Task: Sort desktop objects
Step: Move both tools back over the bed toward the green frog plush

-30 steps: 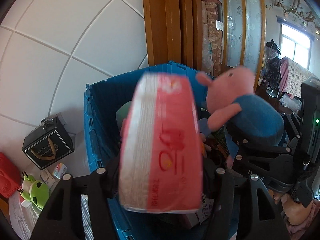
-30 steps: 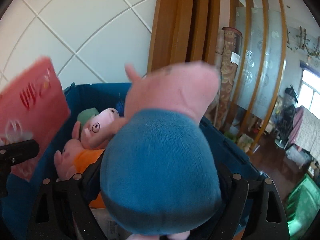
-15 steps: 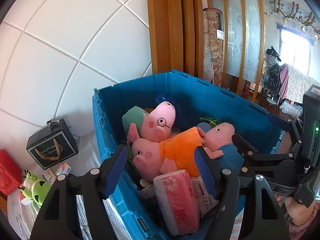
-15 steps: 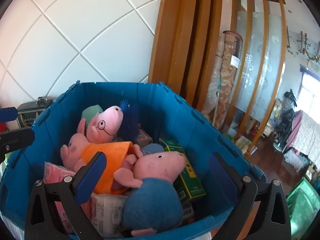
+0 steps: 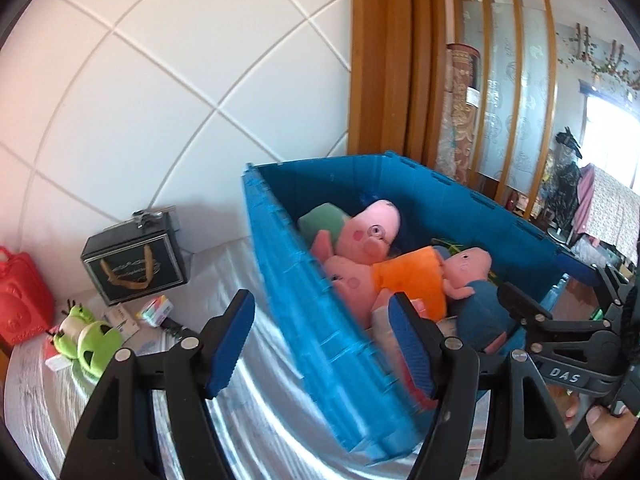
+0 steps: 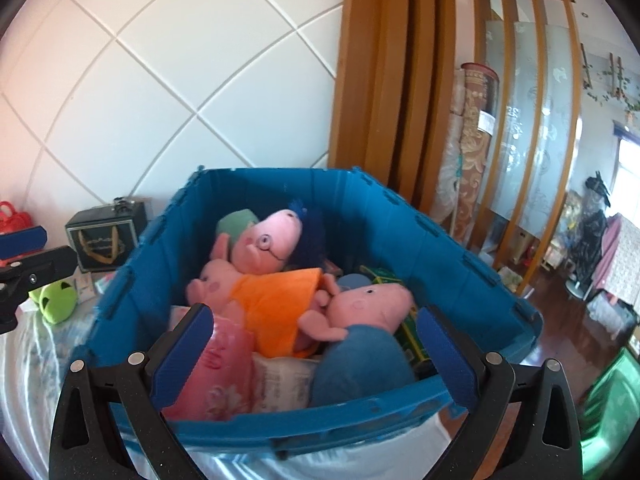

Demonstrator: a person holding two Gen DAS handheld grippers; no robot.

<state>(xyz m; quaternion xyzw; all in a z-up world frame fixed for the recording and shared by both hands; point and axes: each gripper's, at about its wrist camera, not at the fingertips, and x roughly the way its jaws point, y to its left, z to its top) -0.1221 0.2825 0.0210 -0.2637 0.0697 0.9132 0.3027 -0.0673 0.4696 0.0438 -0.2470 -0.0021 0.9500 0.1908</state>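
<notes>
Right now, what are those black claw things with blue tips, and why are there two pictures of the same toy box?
Those are two grabbing tools a person holds, one in each hand. Each carries a camera looking along its fingers, so you get two views. The left claw and right claw are both open and hold nothing. The blue bin contains pig plush toys and a pink tissue pack. Beside it, on the white cloth, wait a green frog toy and a black gift box.
</notes>
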